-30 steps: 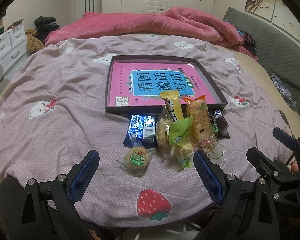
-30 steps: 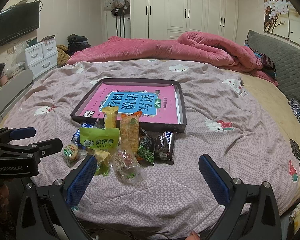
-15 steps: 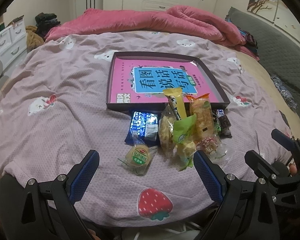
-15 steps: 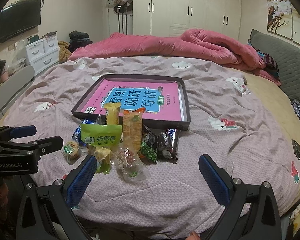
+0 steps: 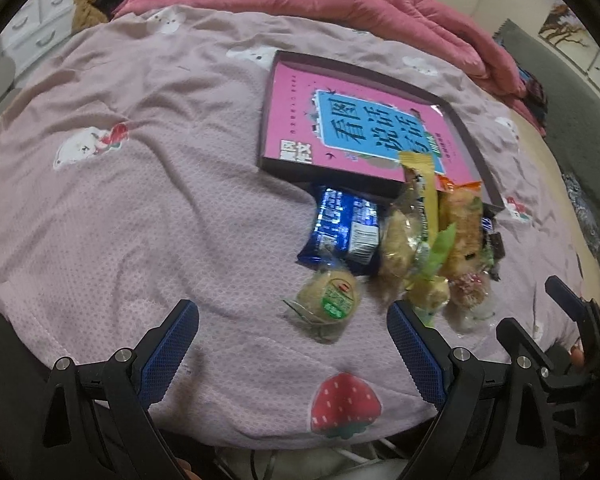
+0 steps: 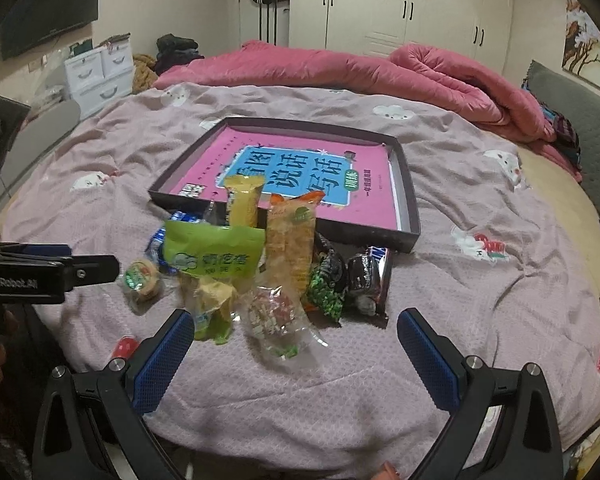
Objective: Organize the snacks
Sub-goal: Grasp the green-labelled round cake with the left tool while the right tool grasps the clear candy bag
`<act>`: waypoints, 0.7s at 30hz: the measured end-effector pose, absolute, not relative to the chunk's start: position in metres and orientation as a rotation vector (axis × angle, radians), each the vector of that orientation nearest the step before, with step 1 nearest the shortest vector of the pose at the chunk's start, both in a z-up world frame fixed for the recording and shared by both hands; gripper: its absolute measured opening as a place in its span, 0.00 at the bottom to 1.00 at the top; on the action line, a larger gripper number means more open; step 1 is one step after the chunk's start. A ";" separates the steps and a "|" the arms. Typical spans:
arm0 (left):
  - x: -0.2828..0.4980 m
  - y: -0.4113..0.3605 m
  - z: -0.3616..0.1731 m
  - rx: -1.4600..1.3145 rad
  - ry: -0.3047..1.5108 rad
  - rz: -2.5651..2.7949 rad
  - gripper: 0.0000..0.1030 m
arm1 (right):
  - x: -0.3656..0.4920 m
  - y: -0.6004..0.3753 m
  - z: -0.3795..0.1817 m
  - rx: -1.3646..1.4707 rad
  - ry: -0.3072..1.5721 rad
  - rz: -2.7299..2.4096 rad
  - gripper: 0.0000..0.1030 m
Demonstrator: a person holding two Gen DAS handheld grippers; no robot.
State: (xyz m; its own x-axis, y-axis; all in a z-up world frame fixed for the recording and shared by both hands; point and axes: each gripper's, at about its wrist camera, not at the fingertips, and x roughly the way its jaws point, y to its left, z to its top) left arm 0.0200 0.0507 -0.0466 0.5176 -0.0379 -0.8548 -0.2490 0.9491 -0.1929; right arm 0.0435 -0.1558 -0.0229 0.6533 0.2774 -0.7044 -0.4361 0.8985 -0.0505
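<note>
On the bed [image 6: 480,216], the snacks [image 6: 260,264] lie heaped just before the tray [image 6: 404,184] (none inside yet), both the left hand-held gripper [image 5: 292,356] and right hand-held gripper [image 6: 296,360] spread and empty, so the first pick appears pending, calling for closure on one packet.

— What's ahead of you?

— My fingers [image 6: 296,354] stand wide apart, gripping nothing. The dark tray [image 6: 407,216] lies on the bedspread [image 6: 480,280], a pink book [image 6: 300,176] inside it.

— And the snacks?

— Heaped against the tray's near wall: a green bag [image 6: 214,256], an orange packet [image 6: 290,248] beside it, a yellow bar [image 6: 242,200] leaning over the wall, a dark chocolate bar [image 6: 370,280] under the tray's right corner. A clear candy bag [image 6: 276,316] lies nearest me.

— Your partner?

— The other gripper [image 6: 88,270] pokes in left of the tray, by a round cake [image 6: 142,278].
</note>
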 end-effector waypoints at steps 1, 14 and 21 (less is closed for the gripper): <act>0.022 0.049 -0.049 -0.316 1.018 0.114 0.93 | 0.045 -0.157 -0.025 -0.236 0.789 0.405 0.99; 0.043 0.025 -0.063 -0.219 1.080 0.009 0.93 | 0.059 -0.146 -0.047 -0.296 0.830 0.439 0.74; 0.048 0.033 -0.071 -0.184 1.111 -0.004 0.93 | 0.065 -0.133 -0.057 -0.337 0.849 0.474 0.54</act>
